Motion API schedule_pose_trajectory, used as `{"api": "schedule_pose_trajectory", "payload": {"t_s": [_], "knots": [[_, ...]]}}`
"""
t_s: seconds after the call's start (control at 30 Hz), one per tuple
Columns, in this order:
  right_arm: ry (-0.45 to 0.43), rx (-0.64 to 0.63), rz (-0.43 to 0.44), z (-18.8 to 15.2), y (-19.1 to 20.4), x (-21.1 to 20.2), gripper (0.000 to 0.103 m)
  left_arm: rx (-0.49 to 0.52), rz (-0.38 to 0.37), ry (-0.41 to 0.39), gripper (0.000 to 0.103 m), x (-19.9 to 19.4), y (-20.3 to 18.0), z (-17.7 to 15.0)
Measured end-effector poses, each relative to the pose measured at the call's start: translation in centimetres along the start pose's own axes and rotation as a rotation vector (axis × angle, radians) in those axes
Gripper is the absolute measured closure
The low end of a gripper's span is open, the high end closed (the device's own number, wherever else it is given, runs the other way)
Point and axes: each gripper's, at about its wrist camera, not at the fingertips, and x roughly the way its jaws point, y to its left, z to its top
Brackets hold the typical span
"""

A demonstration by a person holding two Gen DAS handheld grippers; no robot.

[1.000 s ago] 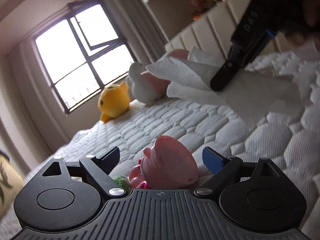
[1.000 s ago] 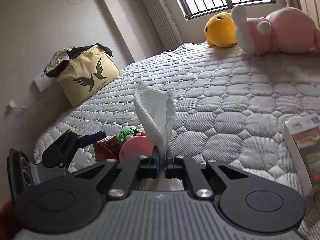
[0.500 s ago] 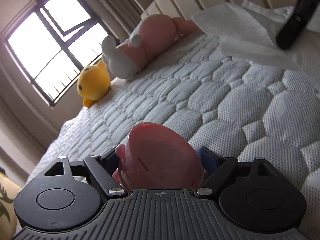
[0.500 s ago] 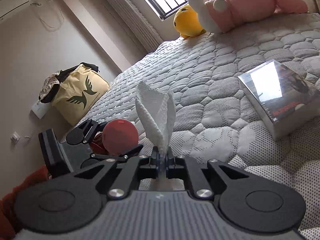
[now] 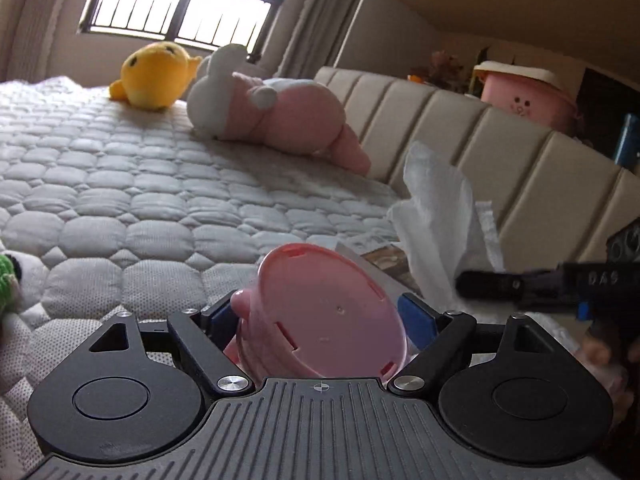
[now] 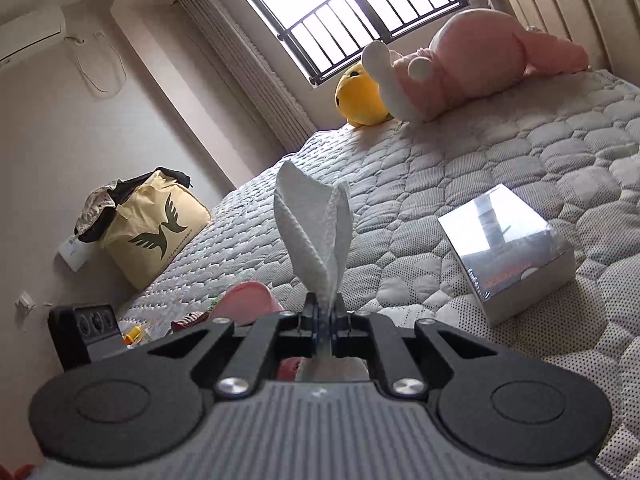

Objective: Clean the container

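Left gripper first: through its own camera, its 2 blue-padded fingers are clamped on either side of a pink container, lifted clear of the quilted bed and tilted so its round, slotted face looks up and away. Just to the right, a white paper towel stands near the container's rim, carried by a black tool that reaches in from the right edge; I cannot tell whether paper and plastic touch. A yellow plush and a pink plush lie well back by the window. Over to the right gripper: from its camera, the jaws are pinched tight on the towel's gathered base, the loose folds sticking up ahead. The container shows only as a pink edge low and left of the fingers, with the left tool's black body beside it. A shiny box sits on the bed to the right. Wiping, I reckon, wants the left grip kept firm and steady while the towel's soft folds, not the hard fingertips, are pressed across the face and around the slots.
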Motion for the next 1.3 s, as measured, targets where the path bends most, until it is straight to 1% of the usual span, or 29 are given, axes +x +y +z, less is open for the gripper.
{"api": "schedule_pose_trajectory", "payload": {"t_s": [0.1, 0.2, 0.27, 0.33, 0.4, 0.47, 0.5, 0.63, 0.73, 0.83, 0.87, 0.9, 1.0, 1.07, 1.1, 1.17, 1.3], "knots": [[-0.026, -0.06, -0.003, 0.9, 1.9, -0.7, 0.095, 0.026, 0.031, -0.004, 0.015, -0.1, -0.9, -0.2], [-0.034, -0.146, 0.053, 2.1, 5.2, -0.4, 0.096, 0.035, 0.042, 0.003, 0.015, 0.3, -0.9, -0.1], [0.002, -0.208, 0.109, 2.6, 7.6, 0.9, 0.096, 0.036, 0.047, 0.006, 0.015, 0.3, -0.8, -0.1], [0.068, -0.256, 0.154, 2.6, 9.6, 2.9, 0.096, 0.033, 0.052, 0.007, 0.015, 0.2, -0.7, -0.1], [0.132, -0.311, 0.121, 2.3, 10.8, 5.4, 0.096, 0.031, 0.052, 0.009, 0.015, 0.1, -0.6, -0.1], [0.18, -0.353, 0.065, 1.8, 11.3, 7.4, 0.096, 0.043, 0.053, 0.01, 0.015, -0.2, -0.7, -0.3], [0.202, -0.356, 0.057, 1.7, 11.2, 8.0, 0.096, 0.051, 0.053, 0.011, 0.015, -0.3, -0.7, -0.4], [0.209, -0.354, 0.036, 1.6, 10.6, 7.8, 0.097, 0.062, 0.049, 0.013, 0.012, -0.8, 0.0, -0.7], [0.192, -0.375, -0.025, 1.5, 9.9, 6.8, 0.097, 0.047, 0.054, -0.001, 0.011, -1.3, 0.6, -0.8], [0.172, -0.39, -0.106, 1.4, 9.1, 6.3, 0.097, 0.036, 0.068, -0.016, 0.009, -2.2, 1.1, -0.7], [0.17, -0.384, -0.118, 1.4, 8.8, 6.2, 0.097, 0.033, 0.076, -0.019, 0.009, -2.6, 1.3, -0.7], [0.172, -0.377, -0.114, 1.3, 8.6, 6.1, 0.097, 0.031, 0.087, -0.021, 0.009, -3.0, 1.4, -0.7], [0.18, -0.354, -0.094, 0.8, 8.3, 6.2, 0.097, 0.044, 0.18, 0.002, 0.011, -3.6, 2.4, -1.1], [0.186, -0.339, -0.079, 0.4, 8.1, 6.4, 0.097, -0.01, 0.189, 0.044, 0.012, -3.7, 4.1, -1.7], [0.201, -0.328, -0.051, 0.1, 8.4, 7.0, 0.097, -0.042, 0.181, 0.07, 0.013, -3.8, 5.0, -2.1], [0.232, -0.306, 0.008, -0.6, 9.0, 8.3, 0.097, -0.066, 0.181, 0.108, 0.014, -4.1, 6.1, -3.1], [0.294, -0.26, 0.128, -1.8, 10.3, 10.8, 0.097, -0.005, 0.204, 0.117, 0.013, -5.1, 5.9, -4.2]]}}
